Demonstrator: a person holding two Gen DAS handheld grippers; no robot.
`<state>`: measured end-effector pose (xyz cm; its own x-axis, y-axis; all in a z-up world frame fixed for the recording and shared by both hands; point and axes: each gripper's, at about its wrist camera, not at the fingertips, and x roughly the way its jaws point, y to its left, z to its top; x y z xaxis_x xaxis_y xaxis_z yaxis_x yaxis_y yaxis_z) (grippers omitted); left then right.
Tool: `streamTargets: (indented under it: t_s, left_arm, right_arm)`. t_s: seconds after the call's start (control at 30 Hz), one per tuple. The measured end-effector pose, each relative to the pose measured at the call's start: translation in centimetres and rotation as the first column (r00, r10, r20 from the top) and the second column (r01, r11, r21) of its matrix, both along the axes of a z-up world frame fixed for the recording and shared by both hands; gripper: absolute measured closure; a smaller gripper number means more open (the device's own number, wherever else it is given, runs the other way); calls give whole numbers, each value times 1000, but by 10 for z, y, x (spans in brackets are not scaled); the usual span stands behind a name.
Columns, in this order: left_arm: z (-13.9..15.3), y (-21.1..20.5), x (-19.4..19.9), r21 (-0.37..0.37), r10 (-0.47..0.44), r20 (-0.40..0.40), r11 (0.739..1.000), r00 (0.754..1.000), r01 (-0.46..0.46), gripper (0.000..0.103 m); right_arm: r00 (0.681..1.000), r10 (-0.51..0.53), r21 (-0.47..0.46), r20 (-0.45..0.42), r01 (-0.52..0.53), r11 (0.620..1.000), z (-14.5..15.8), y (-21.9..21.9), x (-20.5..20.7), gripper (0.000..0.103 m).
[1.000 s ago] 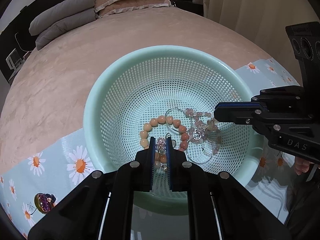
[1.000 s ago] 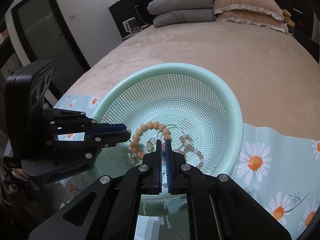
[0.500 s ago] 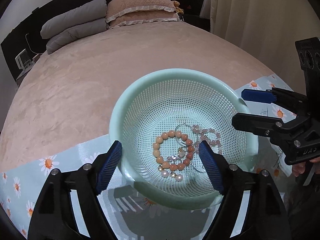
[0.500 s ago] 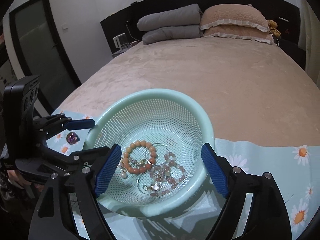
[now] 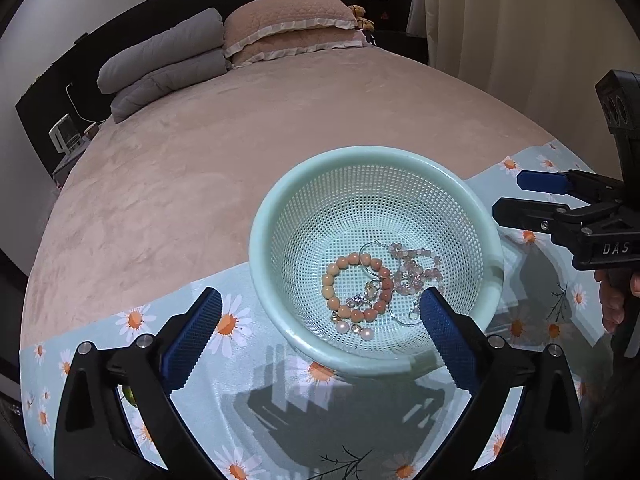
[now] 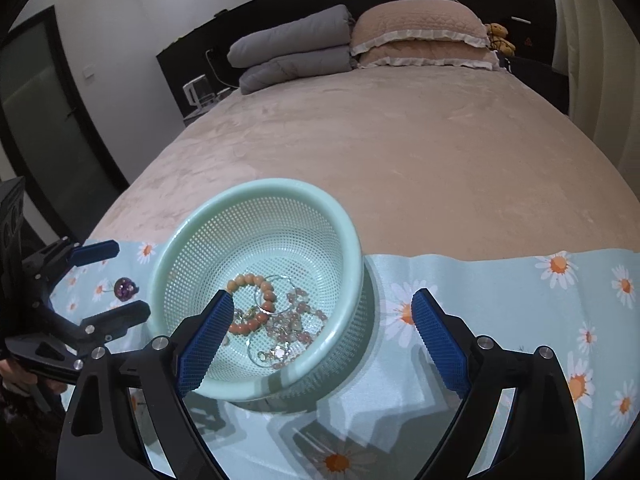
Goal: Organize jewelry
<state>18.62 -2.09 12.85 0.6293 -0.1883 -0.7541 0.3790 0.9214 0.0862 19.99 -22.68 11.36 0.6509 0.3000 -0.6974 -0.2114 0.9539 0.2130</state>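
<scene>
Left wrist | jewelry [image 5: 374, 286] in basket [image 5: 280, 208] | beyond spread fingers [image 5: 448, 336], untouched

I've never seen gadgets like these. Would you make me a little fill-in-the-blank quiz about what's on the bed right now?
1. The orange bead bracelet lies inside the mint-green ____.
2. Both the left gripper and the right gripper have their jaws ____, with nothing held between them.
3. The basket stands on a light blue cloth printed with ____.
4. The small purple ornament lies ____ the basket, on the cloth.

Missing words: basket; open; daisies; outside
</scene>
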Motion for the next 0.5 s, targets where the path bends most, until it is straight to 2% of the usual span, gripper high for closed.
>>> streamTargets:
  t_s: [0.3, 0.5]
  left_arm:
    - [3, 8, -33, -51, 68, 12, 996, 998, -68, 6]
    - [-21, 17, -51, -102, 148, 9, 984, 989, -146, 6]
  right_arm:
    - [997, -55, -52, -46, 53, 997, -6, -7, -33, 15]
    - [999, -42, -81, 12, 43, 996, -15, -8, -77, 15]
